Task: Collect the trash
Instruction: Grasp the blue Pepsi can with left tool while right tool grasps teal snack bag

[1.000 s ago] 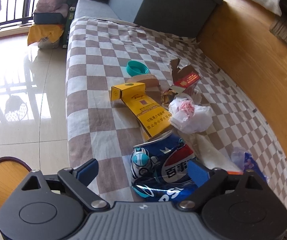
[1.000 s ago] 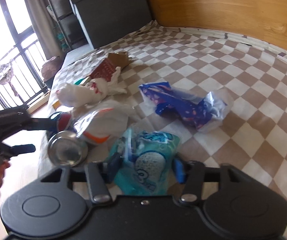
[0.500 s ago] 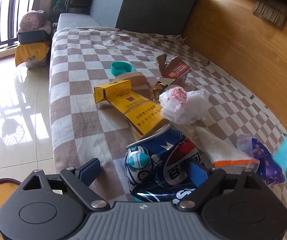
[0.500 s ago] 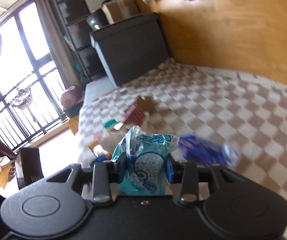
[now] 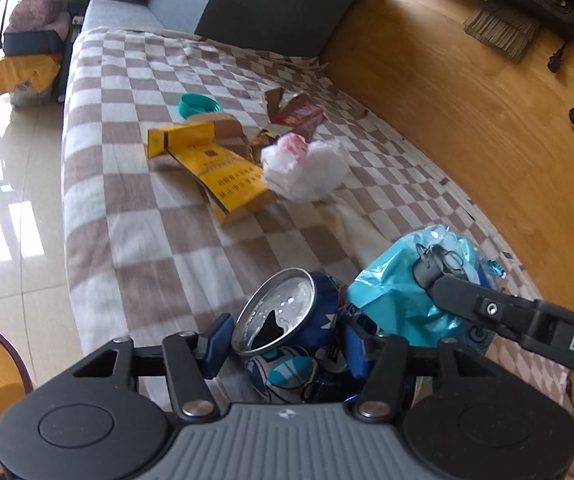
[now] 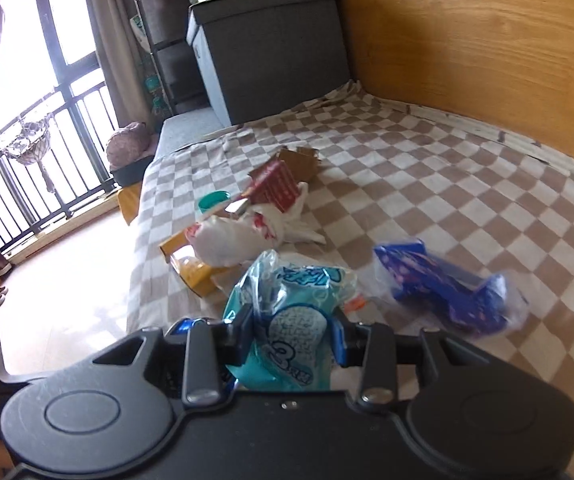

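The left claw (image 5: 283, 344) is closing on the crushed can (image 5: 287, 332) at bottom centre, now lifted off the bed (image 5: 127, 200). The right claw (image 6: 293, 344) grips the teal wrapper (image 6: 291, 320). 2 pieces collected.

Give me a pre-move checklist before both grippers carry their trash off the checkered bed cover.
1. Left gripper around the crushed blue soda can: ok, jaws closing, pads at both sides.
2. Can fully clamped: cannot tell, squeeze not finished.
3. Right gripper shut on the crinkly teal plastic wrapper: ok, pads pinch it.
4. Wrapper clear of the can: not ok, in the left wrist view it hangs right against the can.
5. Trash bin in sight: not ok, none visible.
6. Trash left: yellow cardboard carton, white crumpled plastic bag, blue plastic wrapper remain on the checkered bed cover.
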A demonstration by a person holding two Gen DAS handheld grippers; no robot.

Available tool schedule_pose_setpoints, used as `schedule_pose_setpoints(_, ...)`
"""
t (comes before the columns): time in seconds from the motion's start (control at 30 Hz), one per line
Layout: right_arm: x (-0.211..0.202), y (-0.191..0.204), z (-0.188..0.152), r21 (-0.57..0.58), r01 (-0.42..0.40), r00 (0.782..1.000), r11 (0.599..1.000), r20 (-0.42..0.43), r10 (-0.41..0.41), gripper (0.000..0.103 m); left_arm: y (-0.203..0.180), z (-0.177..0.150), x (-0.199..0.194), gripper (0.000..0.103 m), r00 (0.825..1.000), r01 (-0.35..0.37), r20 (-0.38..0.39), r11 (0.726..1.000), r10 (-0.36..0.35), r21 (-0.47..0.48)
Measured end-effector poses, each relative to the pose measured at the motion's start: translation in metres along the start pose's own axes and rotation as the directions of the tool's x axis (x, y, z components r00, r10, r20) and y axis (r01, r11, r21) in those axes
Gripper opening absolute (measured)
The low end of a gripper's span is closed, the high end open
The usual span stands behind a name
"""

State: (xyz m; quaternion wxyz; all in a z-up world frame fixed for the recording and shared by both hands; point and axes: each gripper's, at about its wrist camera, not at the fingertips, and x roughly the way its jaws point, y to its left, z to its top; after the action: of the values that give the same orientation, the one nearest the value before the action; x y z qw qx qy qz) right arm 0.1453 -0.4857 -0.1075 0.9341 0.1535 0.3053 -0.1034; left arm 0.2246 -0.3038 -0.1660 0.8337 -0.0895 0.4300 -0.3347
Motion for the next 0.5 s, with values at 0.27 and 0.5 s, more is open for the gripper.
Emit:
schedule_pose_setpoints(0.27,-0.029,-0.019,-0.027,0.031,0.077,0.997,0.997,-0.003,-0.077,0.039,-0.006,-0.020,-0.016,0.054,0.999,0.031,-0.036,0.999,-0.032,-0.036)
schedule_pose_setpoints(0.5,-0.042,-0.028,-0.040,0.046,0.086,0.996,0.995,-0.019,-0.085,0.038,-0.016,-0.018,-0.012,0.096,0.999,0.027,-0.025,0.998,-0.025,0.061)
